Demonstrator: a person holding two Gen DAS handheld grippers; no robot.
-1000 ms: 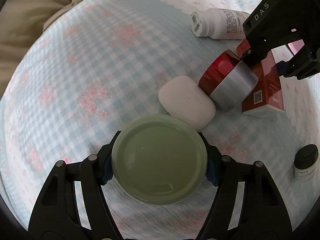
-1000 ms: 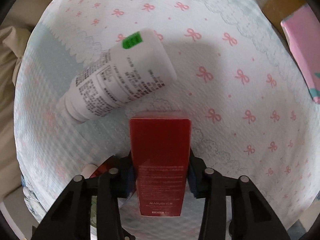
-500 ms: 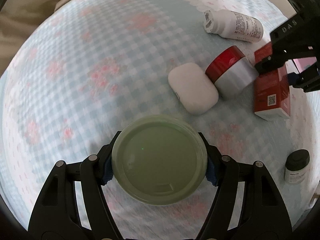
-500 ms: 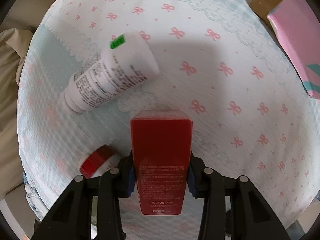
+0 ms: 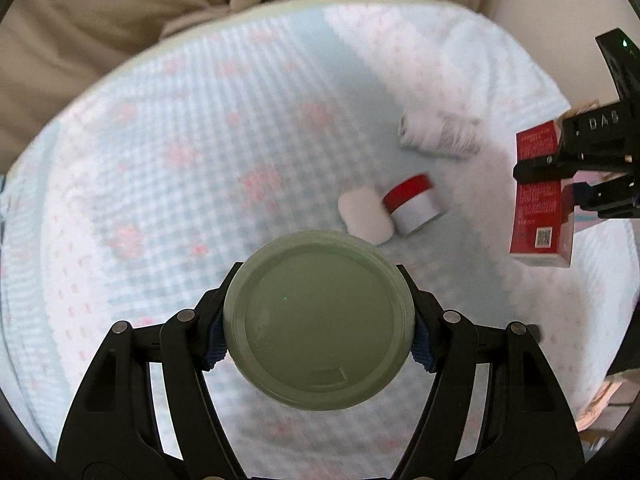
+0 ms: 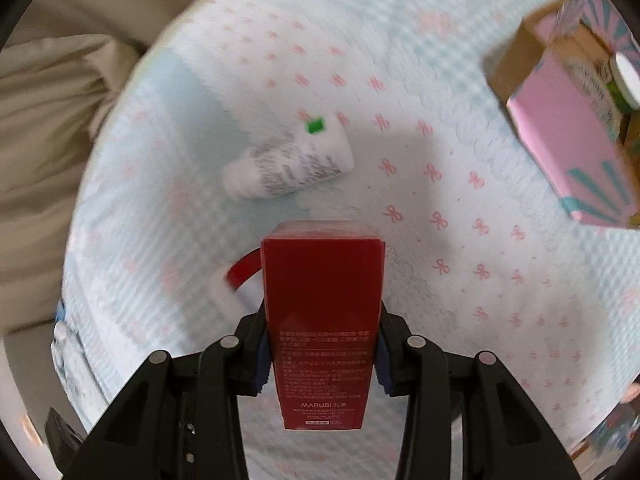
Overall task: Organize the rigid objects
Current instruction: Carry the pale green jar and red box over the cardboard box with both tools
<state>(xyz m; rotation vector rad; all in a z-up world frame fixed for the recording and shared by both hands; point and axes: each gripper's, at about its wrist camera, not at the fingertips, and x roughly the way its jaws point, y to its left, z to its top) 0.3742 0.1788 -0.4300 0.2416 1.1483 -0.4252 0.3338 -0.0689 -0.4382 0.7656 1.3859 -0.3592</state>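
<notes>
- Left wrist view: my left fingers point(image 5: 319, 338) are partly spread and clamped on a round green lid point(image 5: 318, 320), blue pads pressed against its rim on both sides, held clear above the cloth.
- Right wrist view: my right fingers point(image 6: 322, 354) are drawn in tight on a red box point(image 6: 323, 328), gripping its two long sides; the box stands on end between them, off the surface.
- From the left view that same red box point(image 5: 538, 196) hangs at the right edge, pinched by my right fingers point(image 5: 560, 178).
- Below lie a white case point(image 5: 365, 216) touching a red-capped jar point(image 5: 414, 204), with a white bottle point(image 5: 438, 138) on its side further off.
- All rest on a blue checked cloth point(image 5: 180, 200) with pink bows.
- An open pink box point(image 6: 576, 128) sits at the upper right of the right view.
</notes>
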